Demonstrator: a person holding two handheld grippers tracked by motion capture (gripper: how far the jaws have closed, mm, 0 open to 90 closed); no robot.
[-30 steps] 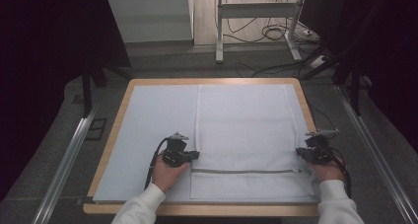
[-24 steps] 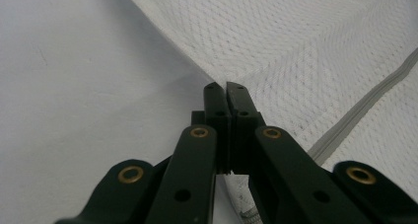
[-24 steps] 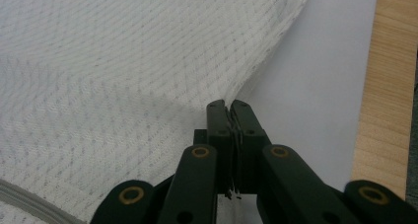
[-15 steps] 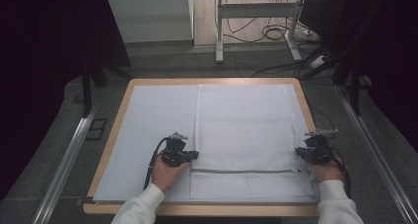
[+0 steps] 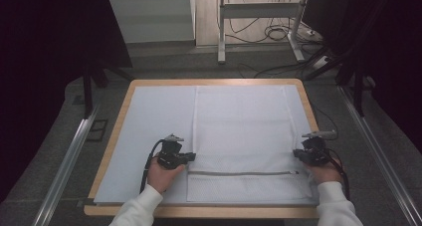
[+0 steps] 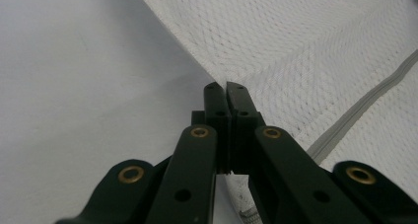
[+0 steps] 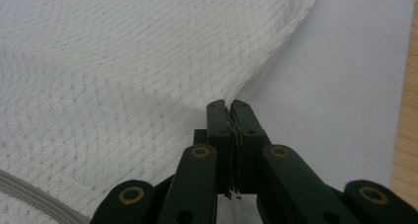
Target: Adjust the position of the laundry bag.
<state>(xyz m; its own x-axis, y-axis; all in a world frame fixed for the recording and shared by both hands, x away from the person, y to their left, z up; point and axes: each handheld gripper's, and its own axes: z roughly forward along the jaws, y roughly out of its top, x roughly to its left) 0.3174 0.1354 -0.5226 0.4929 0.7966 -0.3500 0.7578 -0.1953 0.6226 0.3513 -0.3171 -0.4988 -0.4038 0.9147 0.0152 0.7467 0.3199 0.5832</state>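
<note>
Nothing moved: both fingers [image 6: 226,88] still pinch mesh bag [image 5: 242,131] edges.

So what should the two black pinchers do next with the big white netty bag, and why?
Probably lift both edges together and fold the white mesh zipped bag away from the person. The left gripper and right gripper are each shut on a side edge near the grey zip, and the bag lies flat on the white mat.

Right gripper [image 7: 227,104]: black jaws clamped on the edge of a white mesh fabric bag [image 7: 123,86].
Zip [image 7: 29,194]: grey strip, lower left.
Surface: pale sheet [image 7: 345,86] over wooden table [image 7: 406,115].
</note>
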